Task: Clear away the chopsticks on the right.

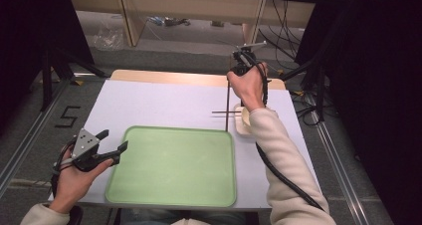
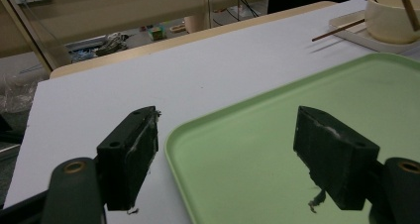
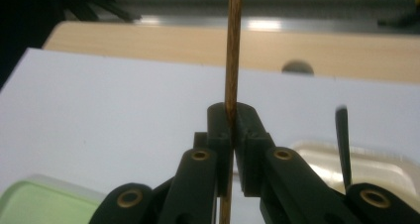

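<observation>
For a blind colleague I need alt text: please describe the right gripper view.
The right gripper has its two black jaws shut on a thin brown wooden chopstick, which runs straight up through the picture. Behind it lie a white table top with a wooden edge, a corner of a green tray at lower left, and a pale dish at lower right.

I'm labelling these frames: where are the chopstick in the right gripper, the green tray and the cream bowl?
chopstick point(image 3: 233, 45), right gripper view, on the shaft above the shut jaws.
green tray point(image 1: 171, 168), high view, on its bare floor.
cream bowl point(image 2: 389, 21), left gripper view, on its outer wall.
</observation>
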{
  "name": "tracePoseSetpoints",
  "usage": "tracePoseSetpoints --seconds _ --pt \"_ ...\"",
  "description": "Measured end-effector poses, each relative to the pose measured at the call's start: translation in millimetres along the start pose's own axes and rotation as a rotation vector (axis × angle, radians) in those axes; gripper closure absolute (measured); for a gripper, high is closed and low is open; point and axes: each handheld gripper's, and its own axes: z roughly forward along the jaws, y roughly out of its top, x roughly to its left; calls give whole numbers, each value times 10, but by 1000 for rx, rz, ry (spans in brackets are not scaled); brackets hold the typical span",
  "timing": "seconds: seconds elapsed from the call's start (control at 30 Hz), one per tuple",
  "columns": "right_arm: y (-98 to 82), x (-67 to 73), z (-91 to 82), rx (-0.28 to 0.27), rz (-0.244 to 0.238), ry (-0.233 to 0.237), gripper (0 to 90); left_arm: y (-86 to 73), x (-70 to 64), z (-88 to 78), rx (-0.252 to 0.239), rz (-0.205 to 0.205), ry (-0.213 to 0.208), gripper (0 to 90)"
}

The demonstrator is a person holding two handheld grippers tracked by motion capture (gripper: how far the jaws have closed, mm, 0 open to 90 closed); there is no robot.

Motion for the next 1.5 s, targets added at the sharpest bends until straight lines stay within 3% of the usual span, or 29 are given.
tracePoseSetpoints --seconds 0.13,0.17,0.2,0.27,0.4,0.43,0.5,0.67,0.73,0.8,0.9,0.97,1.07,1.17,1.2,1.47,1.5 --pt "-61 -18 45 128 47 -17 871 -4 -12 1 3 -15 -6 250" --pt "-70 3 42 170 85 -18 871 -3 -7 0 4 -10 -5 250" --pt "-81 -1 52 193 82 -20 872 -5 -9 1 5 -14 -4 251" --pt "-101 19 74 204 110 -19 871 -4 -8 1 5 -13 -3 251" --pt "-134 23 93 279 92 -25 872 -5 -10 4 7 -13 -3 250" --pt "-137 59 87 298 129 -24 872 -6 -9 6 7 -14 -5 251" --pt "-158 85 86 325 134 -33 872 -6 -7 5 8 -15 -5 250" --pt "-216 98 107 378 141 -30 871 -7 -8 7 8 -14 -4 250" --pt "-248 114 130 409 166 -27 872 -7 -7 7 9 -13 -3 251" --pt "-279 96 157 416 139 -31 872 -7 -7 7 10 -12 -3 251" --pt "-321 103 177 439 166 -35 872 -8 -6 8 11 -13 -4 251" --pt "-352 80 199 443 147 -38 872 -9 -5 9 12 -14 -4 251" --pt "-400 88 227 478 184 -44 872 -9 -7 10 11 -15 -4 251" --pt "-466 46 258 506 135 -43 871 -8 -8 10 12 -15 -4 251" --pt "-472 74 257 526 178 -50 872 -9 -8 11 12 -15 -4 251" --pt "-616 31 338 570 154 -40 872 -10 -8 11 13 -15 -4 251" --pt "-631 55 348 585 194 -55 872 -10 -8 11 12 -15 -4 251"
